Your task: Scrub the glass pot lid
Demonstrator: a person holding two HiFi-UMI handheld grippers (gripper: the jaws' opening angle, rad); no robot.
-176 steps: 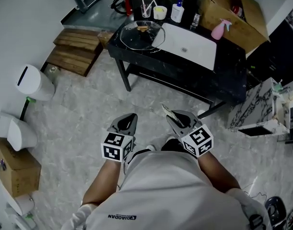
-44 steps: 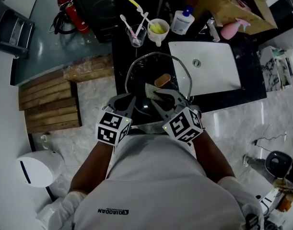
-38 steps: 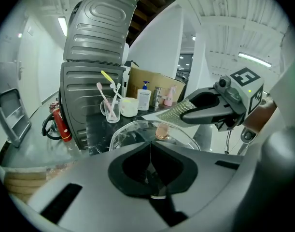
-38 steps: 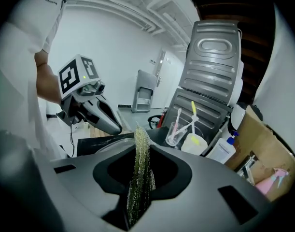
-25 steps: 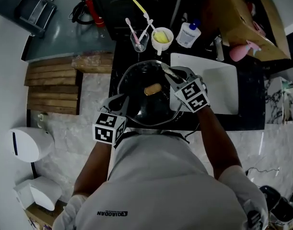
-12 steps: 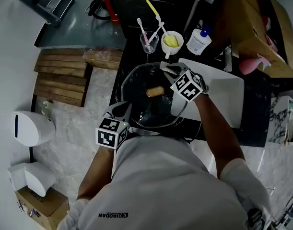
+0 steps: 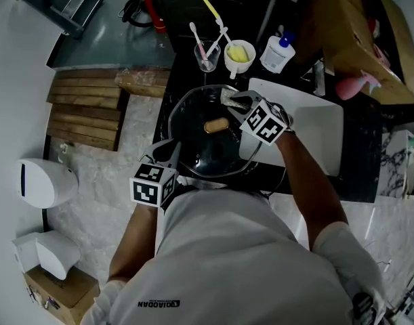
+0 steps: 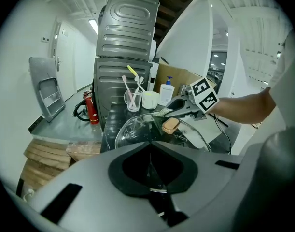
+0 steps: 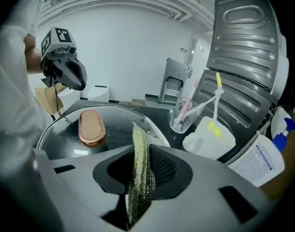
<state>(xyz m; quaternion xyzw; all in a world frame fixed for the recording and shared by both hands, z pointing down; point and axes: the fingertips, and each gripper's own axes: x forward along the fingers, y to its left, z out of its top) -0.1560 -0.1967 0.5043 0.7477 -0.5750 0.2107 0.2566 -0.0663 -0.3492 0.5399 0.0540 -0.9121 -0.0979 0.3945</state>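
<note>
- My left gripper is clamped on the near rim of the glass pot lid.
- My right gripper pinches a green scouring pad at the far rim.
- The lid lies on a black table over a marble floor.

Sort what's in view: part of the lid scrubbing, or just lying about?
In the job: glass pot lid, scouring pad, right gripper clamping it, left gripper on lid's rim.
Lying about: toothbrush glass, white cup, white bottle, pink spray bottle.
</note>
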